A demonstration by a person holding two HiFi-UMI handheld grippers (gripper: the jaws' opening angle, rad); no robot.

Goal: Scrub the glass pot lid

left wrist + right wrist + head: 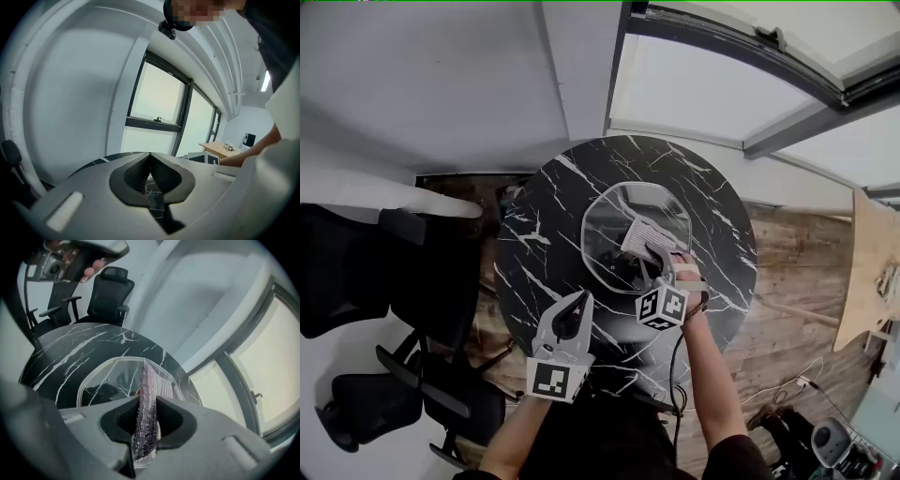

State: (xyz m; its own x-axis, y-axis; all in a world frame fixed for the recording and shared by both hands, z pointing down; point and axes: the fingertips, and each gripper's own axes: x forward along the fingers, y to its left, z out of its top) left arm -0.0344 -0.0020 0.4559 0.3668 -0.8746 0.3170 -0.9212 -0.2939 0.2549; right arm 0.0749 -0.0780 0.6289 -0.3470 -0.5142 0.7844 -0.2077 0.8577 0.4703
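Note:
The glass pot lid (602, 214) lies flat in the middle of a round black marble table (534, 244). My right gripper (662, 259) is shut on a grey-white scrubbing cloth (643, 236), whose free end rests on the right part of the lid. In the right gripper view the cloth (151, 380) stands on edge between the jaws of the right gripper (147, 414), over the lid (101, 376). My left gripper (579, 302) hovers above the table's near left part, jaws shut with nothing between them. The left gripper (150, 161) points up toward the windows.
Black office chairs (366, 272) stand left of the table, one also in the right gripper view (110, 291). A wooden desk (870, 272) is at the far right. Windows (722, 84) run behind the table. A cable (675, 375) hangs by the right arm.

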